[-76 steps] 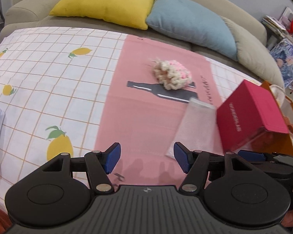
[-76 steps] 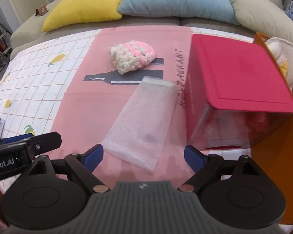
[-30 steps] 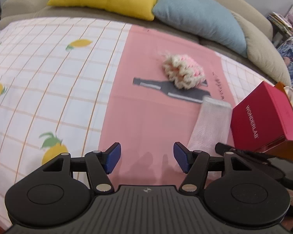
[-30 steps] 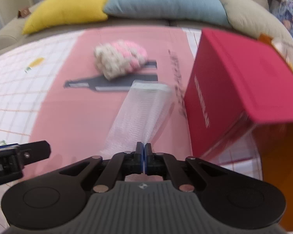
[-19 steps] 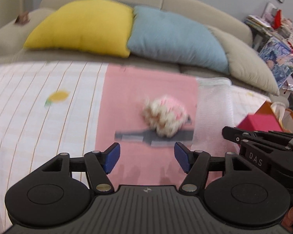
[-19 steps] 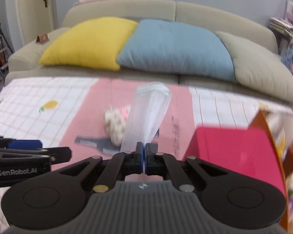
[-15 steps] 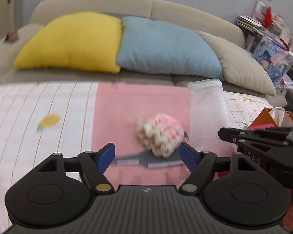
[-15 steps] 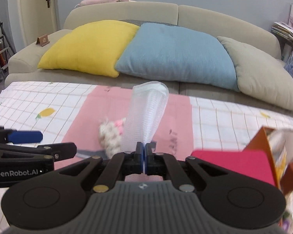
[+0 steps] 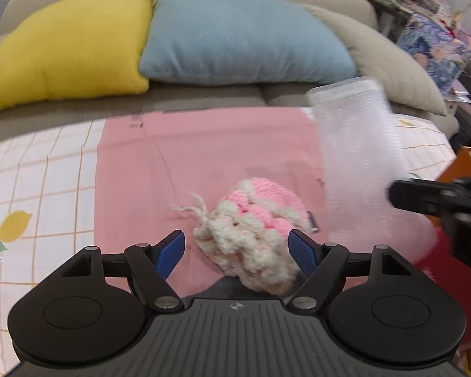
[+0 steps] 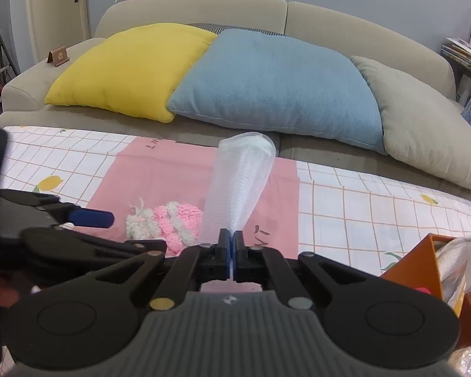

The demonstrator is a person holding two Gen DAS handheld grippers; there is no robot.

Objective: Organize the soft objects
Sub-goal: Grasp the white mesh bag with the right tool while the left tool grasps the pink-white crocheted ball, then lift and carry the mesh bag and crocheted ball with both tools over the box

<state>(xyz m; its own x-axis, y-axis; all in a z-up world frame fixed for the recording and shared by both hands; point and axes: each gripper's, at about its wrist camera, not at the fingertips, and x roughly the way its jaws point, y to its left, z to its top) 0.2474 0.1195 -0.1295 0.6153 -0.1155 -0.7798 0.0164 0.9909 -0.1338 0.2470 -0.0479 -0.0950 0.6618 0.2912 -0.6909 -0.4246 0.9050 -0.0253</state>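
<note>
A pink and cream crocheted piece [image 9: 254, 235] lies on the pink cloth [image 9: 204, 154], and my left gripper [image 9: 237, 249] stands open around it, a blue pad on either side, not pressing. My right gripper [image 10: 230, 248] is shut on the lower edge of a clear bubble-wrap pouch [image 10: 238, 182], which stands up in the air above the cloth. In the left wrist view the same pouch [image 9: 358, 157] rises at the right, with the right gripper's black fingers [image 9: 424, 194] under it. The crocheted piece [image 10: 166, 223] also shows in the right wrist view, left of the pouch.
A checked lemon-print cover [image 10: 376, 201] lies under the pink cloth. Behind it, yellow [image 10: 132, 69], blue [image 10: 279, 84] and beige [image 10: 424, 119] cushions lean on a sofa. An orange box [image 10: 417, 257] holding a bag sits at the right edge. Cluttered shelves [image 9: 430, 9] stand far right.
My left gripper moved forward over the crocheted piece, so it now lies between the open pads. My right gripper lifted the pouch higher and the red box dropped out of its view.
</note>
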